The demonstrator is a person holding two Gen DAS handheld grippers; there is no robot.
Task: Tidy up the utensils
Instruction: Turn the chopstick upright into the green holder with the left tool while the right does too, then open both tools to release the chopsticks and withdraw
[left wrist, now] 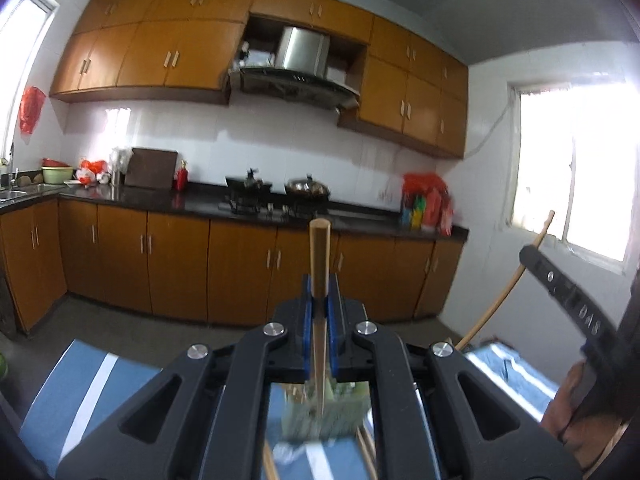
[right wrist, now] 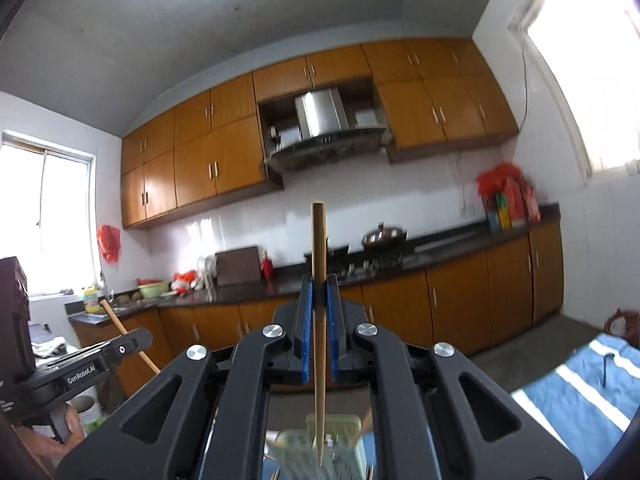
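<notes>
L gripper point(left wrist: 319, 304) fingers clamped on a wooden chopstick point(left wrist: 320, 256), upright, tip above the blue pads. R gripper point(right wrist: 319, 300) fingers likewise pinch a 2nd chopstick point(right wrist: 319, 264), pointed end hanging just over a green utensil holder point(right wrist: 336, 440). Holder sits directly below both grippers, blurred; more sticks beside it. Blue striped cloth point(left wrist: 96, 384) under holder.
</notes>
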